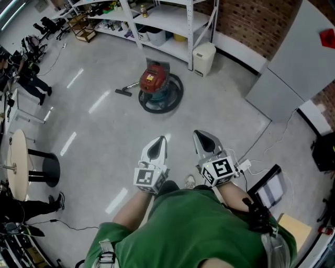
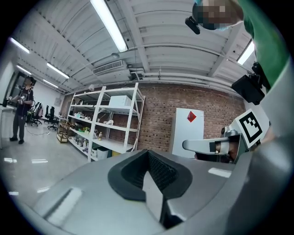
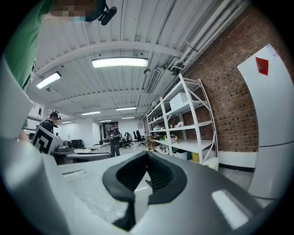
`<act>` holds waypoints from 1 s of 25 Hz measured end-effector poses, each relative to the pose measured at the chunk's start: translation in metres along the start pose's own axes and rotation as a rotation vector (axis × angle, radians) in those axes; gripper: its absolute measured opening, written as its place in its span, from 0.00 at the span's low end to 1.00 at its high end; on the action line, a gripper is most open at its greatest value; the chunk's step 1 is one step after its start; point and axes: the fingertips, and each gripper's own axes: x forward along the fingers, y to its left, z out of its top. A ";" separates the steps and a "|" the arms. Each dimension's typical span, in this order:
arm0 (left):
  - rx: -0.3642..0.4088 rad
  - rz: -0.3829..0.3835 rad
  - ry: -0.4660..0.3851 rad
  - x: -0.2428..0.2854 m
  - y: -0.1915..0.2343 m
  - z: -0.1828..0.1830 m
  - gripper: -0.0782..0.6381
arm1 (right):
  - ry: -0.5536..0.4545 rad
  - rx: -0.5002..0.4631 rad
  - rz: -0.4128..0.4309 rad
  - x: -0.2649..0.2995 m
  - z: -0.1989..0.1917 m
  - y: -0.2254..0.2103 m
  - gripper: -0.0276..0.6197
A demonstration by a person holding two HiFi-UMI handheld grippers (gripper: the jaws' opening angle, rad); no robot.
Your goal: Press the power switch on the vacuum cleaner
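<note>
The red canister vacuum cleaner (image 1: pixel 153 82) sits at upper centre of the head view, well apart from both grippers. The left gripper (image 1: pixel 158 145) and right gripper (image 1: pixel 203 140) are clenched on nothing. Its switch is too small to see (a blind jab could miss), and the floor nozzle (image 1: pixel 123 92) beside it could snag a foot.

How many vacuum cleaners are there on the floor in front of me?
1. A red vacuum cleaner stands on the floor ahead, close to the white shelving, its hose coiled round its base. Others may be hidden elsewhere.
</note>
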 end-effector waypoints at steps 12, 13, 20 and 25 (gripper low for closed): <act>-0.046 0.075 0.008 0.063 0.060 -0.007 0.12 | 0.047 0.004 0.032 0.077 -0.005 -0.041 0.05; -0.053 0.080 0.011 0.070 0.069 -0.007 0.12 | 0.052 0.003 0.032 0.088 -0.005 -0.043 0.05; -0.057 0.085 0.006 0.121 0.142 0.005 0.12 | 0.072 -0.018 0.019 0.173 0.012 -0.060 0.05; -0.067 0.097 -0.003 0.152 0.200 0.011 0.12 | 0.081 -0.040 0.020 0.235 0.016 -0.058 0.05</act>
